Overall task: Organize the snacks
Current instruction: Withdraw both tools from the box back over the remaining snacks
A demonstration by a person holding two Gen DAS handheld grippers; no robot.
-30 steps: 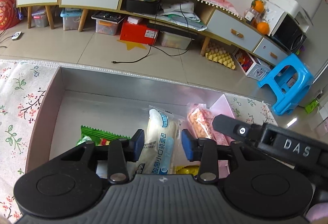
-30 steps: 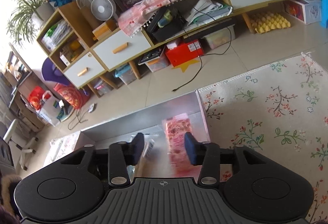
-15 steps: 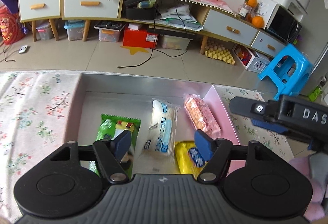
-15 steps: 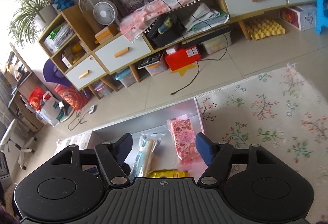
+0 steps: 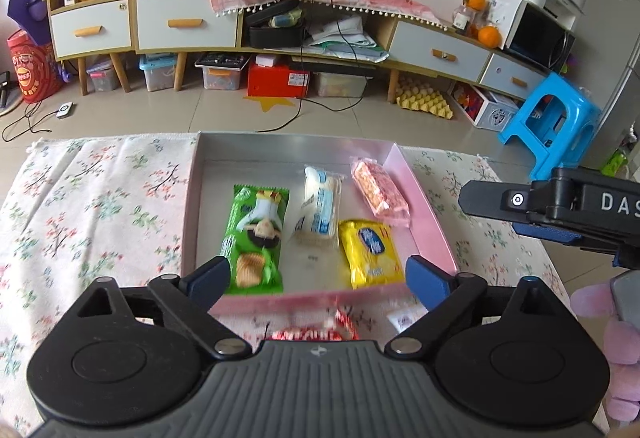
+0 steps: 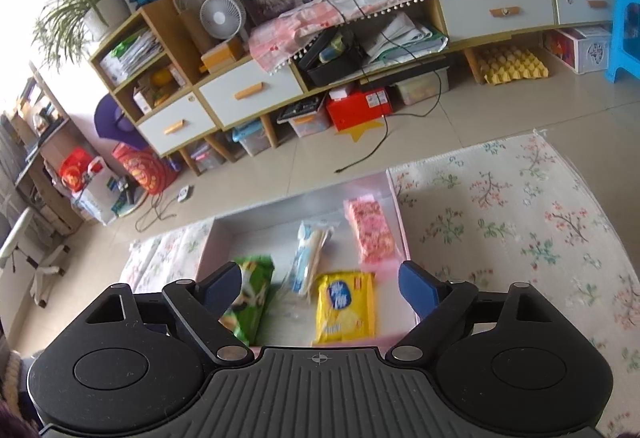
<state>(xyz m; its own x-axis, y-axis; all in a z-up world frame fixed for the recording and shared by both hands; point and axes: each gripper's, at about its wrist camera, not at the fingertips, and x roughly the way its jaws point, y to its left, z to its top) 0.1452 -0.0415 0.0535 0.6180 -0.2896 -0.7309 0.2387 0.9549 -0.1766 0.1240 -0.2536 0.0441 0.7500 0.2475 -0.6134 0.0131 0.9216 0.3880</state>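
Pink box [image 5: 424, 205] sits on floral cloth [image 5: 100, 205], snacks inside, L to R: green chip pack [image 5: 256, 238] at 9 o'clock, white bread pack [image 5: 320, 205] centre, yellow pack [image 5: 370, 252] at 5, pink pack [image 5: 380, 191] at 2 along R wall. Red-white wrapper [image 5: 316, 330] lies outside box at 6. Left gripper [image 5: 318, 280] jaws opening, nothing btwn them. Right gripper [image 6: 320, 288] also opening, empty, above box.

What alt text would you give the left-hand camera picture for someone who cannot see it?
A shallow pink tray on a floral cloth holds four snack packets: green, white, pink and yellow. The left gripper has its blue fingers opening in front, nothing between them.
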